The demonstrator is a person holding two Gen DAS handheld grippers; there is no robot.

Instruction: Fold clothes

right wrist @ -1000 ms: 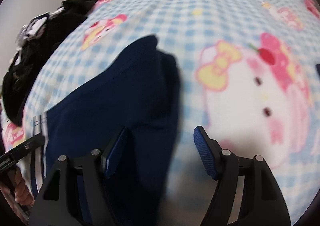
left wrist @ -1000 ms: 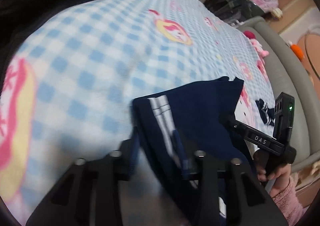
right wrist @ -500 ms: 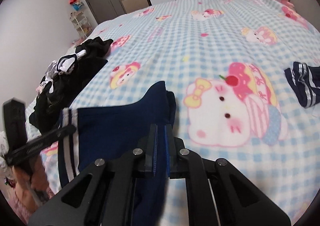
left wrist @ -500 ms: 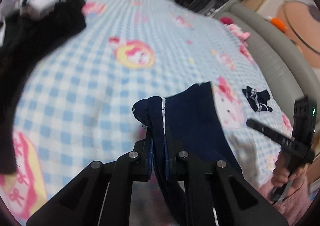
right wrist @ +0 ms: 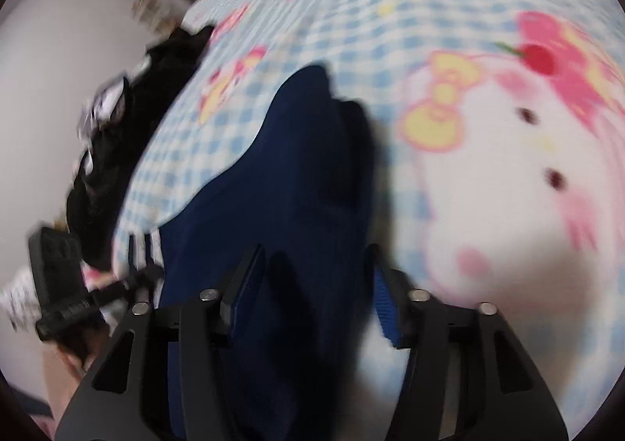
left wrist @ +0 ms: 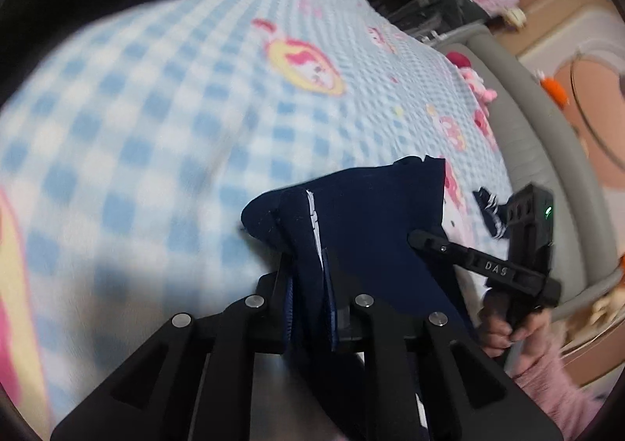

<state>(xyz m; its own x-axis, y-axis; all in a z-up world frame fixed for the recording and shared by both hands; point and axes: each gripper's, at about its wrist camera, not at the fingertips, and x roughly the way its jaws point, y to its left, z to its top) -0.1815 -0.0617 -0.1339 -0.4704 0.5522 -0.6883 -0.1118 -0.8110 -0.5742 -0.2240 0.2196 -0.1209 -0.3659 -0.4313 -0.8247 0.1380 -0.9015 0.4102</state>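
Left wrist view: my left gripper is clamped on a bunched edge of the navy garment, which spreads ahead over the checked blanket. Right wrist view is blurred: my right gripper is spread wide, garment between its fingers. Black clothes pile far left.

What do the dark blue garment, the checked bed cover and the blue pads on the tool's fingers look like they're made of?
The navy garment looks like soft matte knit, perhaps cotton or polyester: it bunches into limp folds, with white stripes at one edge. The checked blanket seems fleecy, its print fuzzy, though blur adds to that. The blue pads on the right hand-held gripper look like ribbed rubber or textured plastic; I can't tell which.
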